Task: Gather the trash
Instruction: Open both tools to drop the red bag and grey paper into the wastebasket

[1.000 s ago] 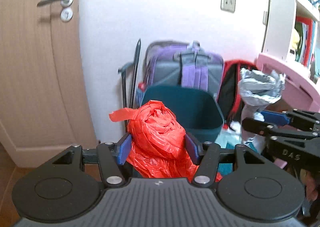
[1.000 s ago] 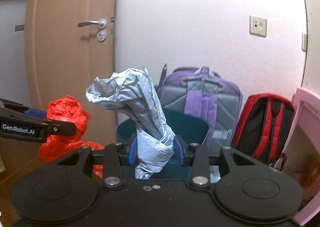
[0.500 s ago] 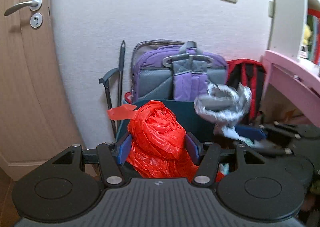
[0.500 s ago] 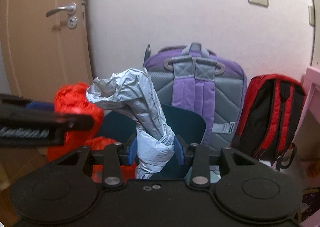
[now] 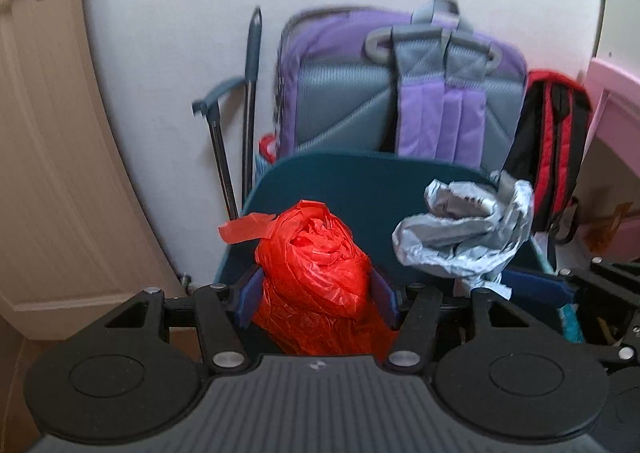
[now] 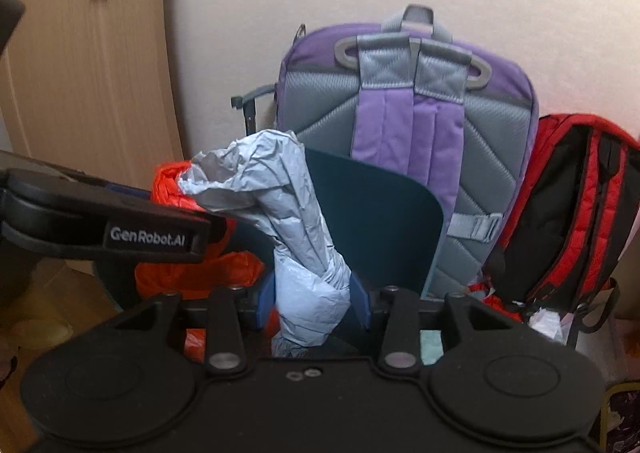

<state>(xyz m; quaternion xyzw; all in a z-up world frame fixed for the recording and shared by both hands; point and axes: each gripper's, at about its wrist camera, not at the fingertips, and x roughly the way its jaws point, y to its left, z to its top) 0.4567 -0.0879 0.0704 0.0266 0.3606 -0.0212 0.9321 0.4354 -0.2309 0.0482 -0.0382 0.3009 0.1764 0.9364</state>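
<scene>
Surroundings: we see a dark teal bin standing on the floor against a white wall, with a purple and grey backpack upright behind it and a red and black backpack to its right. A wooden door fills the left, and a folded trolley handle leans beside the purple pack.

In the way: from the right wrist view, the left gripper crosses in front of the red bag, hiding part of it.

Red trash: a crumpled red plastic bag sits between the left fingers, both blue pads pressed into its sides, over the bin's near rim.

Red trash, axis: it stands roughly upright, long axis rising away from the fingers, a loose flap sticking out to the left at the top.

Grey trash: a crumpled grey plastic bag stands between the fingers of the right gripper, which are easing apart (the pads look still against the bag's lower part, though we cannot tell how firmly).

Grey trash, axis: long and column-like, rising from the fingers and bending leftward at the top, in front of the bin's far wall.
</scene>
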